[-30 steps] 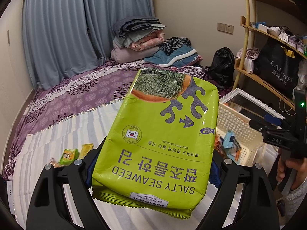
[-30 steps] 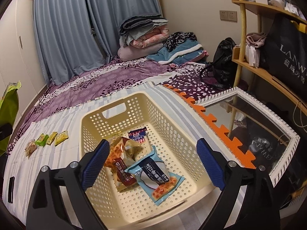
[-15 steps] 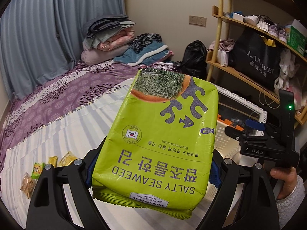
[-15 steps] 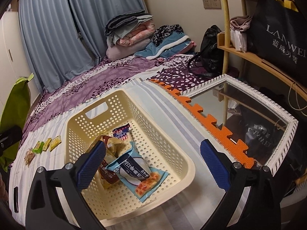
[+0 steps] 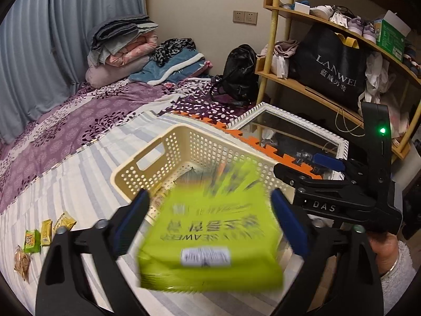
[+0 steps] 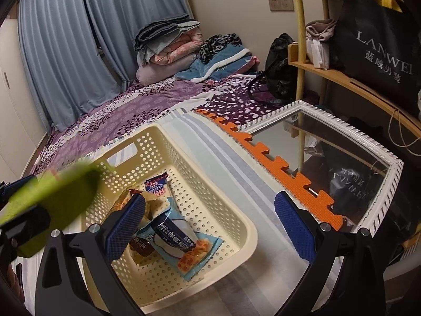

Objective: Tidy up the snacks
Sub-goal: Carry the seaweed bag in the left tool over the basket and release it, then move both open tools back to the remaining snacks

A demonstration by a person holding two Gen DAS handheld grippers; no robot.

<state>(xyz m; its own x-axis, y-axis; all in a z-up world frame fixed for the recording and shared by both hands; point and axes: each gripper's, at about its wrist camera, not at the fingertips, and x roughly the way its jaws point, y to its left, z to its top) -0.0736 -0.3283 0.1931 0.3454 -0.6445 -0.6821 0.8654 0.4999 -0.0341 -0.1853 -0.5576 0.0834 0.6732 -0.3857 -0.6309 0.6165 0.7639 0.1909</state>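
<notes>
A lime-green salty seaweed bag (image 5: 210,226) is blurred with motion between my left gripper's (image 5: 210,218) spread fingers, over the near edge of the cream basket (image 5: 147,163). The fingers stand wider than the bag and do not pinch it. In the right wrist view the bag (image 6: 58,194) shows at the basket's left rim (image 6: 147,134). My right gripper (image 6: 210,226) is open and empty above the basket's near right part. A blue snack pack (image 6: 179,237) and a brown one (image 6: 136,247) lie inside.
Several small snack packets (image 5: 44,234) lie on the striped sheet left of the basket. An orange foam mat edge (image 6: 276,168) and a white-framed mirror (image 6: 389,163) lie to the right. A shelf with bags stands behind.
My left gripper swung right over the basket and opened; the seaweed bag, held upright before, now drops blurred. My right gripper shifted slightly right.
</notes>
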